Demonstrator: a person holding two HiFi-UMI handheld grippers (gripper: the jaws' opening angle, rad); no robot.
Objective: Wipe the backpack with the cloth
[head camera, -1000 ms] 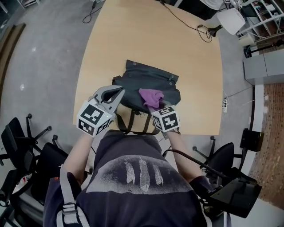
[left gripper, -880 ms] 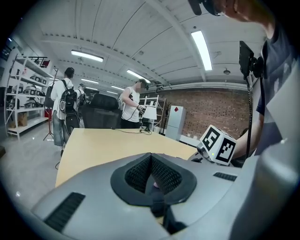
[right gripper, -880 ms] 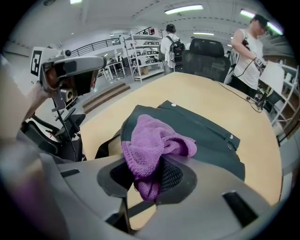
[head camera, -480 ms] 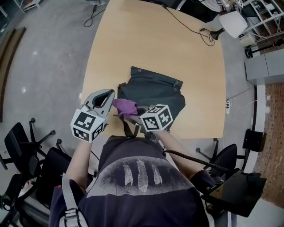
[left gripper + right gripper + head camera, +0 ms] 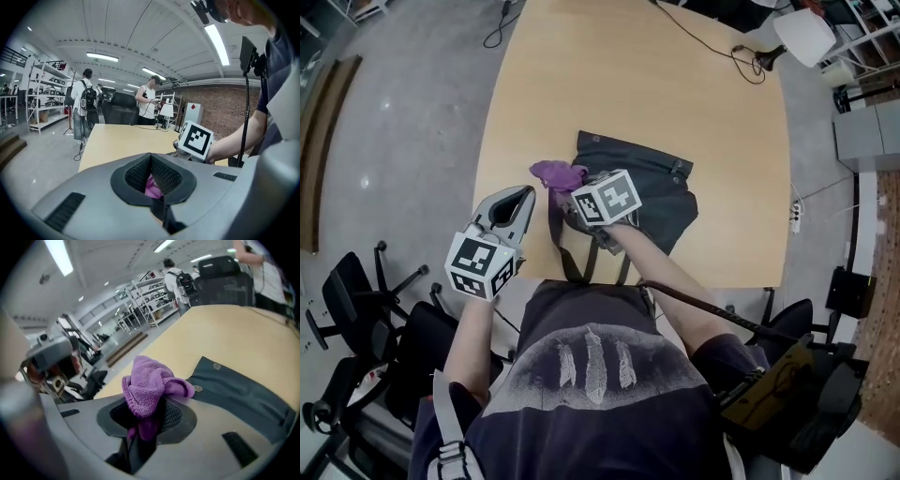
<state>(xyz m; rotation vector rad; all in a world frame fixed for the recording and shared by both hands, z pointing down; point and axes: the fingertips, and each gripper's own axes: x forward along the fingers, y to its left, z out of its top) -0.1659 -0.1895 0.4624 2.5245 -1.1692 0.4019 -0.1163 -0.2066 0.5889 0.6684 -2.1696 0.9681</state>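
A dark grey backpack (image 5: 661,192) lies flat near the front edge of the wooden table (image 5: 628,84), its straps (image 5: 581,258) reaching the table's near edge. My right gripper (image 5: 579,190) is shut on a bunched purple cloth (image 5: 556,173), held at the backpack's left far corner. In the right gripper view the cloth (image 5: 150,380) bulges out of that gripper (image 5: 147,420), with the backpack's flap (image 5: 243,390) to the right. My left gripper (image 5: 525,194) hovers left of the backpack, shut and holding nothing. In its own view the left gripper (image 5: 151,159) points toward the right gripper's marker cube (image 5: 194,139).
Black office chairs (image 5: 356,309) stand on the floor to the left. A black cable (image 5: 703,42) runs across the table's far end toward a white object (image 5: 811,33). Two people (image 5: 84,105) and shelving stand beyond the table in the left gripper view.
My right gripper has swept the purple cloth leftward across the backpack to its left far corner. The left gripper has drawn back to the left, off the backpack.
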